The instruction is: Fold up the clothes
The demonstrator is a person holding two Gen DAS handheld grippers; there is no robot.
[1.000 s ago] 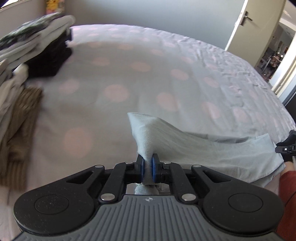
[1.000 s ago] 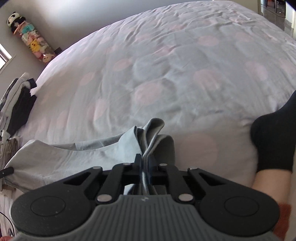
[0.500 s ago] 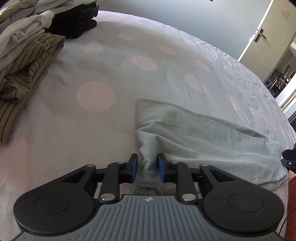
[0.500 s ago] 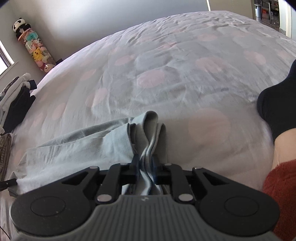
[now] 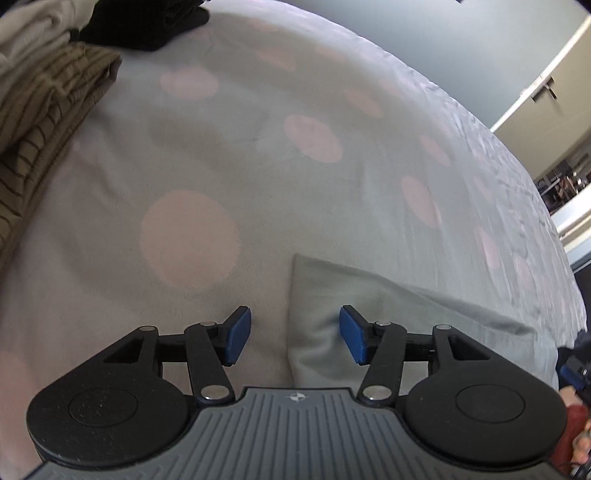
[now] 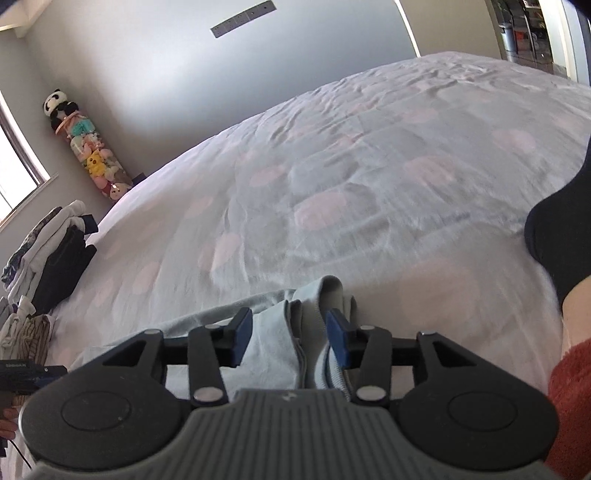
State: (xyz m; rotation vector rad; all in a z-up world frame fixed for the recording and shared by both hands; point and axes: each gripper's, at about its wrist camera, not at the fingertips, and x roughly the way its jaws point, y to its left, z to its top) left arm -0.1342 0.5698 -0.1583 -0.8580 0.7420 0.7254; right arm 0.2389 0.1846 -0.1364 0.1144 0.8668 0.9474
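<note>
My left gripper (image 5: 294,339) stands with its blue pads (image 5: 236,335) wide apart and nothing between them but air; it hangs low over the near edge of the bed (image 5: 258,177). The pale blue-grey garment (image 5: 388,317) lies flat on the polka-dot cover, its left edge running up between the two pads, nearer the right-hand one, not pinched by either. My right gripper (image 6: 289,338) is likewise parted, its pads on either side of the garment's bunched, layered end (image 6: 325,295), which sits in loose upright folds on the cover; I cannot tell whether either pad touches the cloth. The garment stretches across the near edge of the bed from one gripper toward the other. At the far left of the bed, well apart from the garment, sits a stack of folded clothes (image 6: 55,251); a brown striped piece (image 5: 48,110) and a black piece (image 5: 147,26) show in the left view. A black-socked foot (image 6: 561,229) rests on the cover to my right, beside a red sleeve (image 6: 572,398).
</note>
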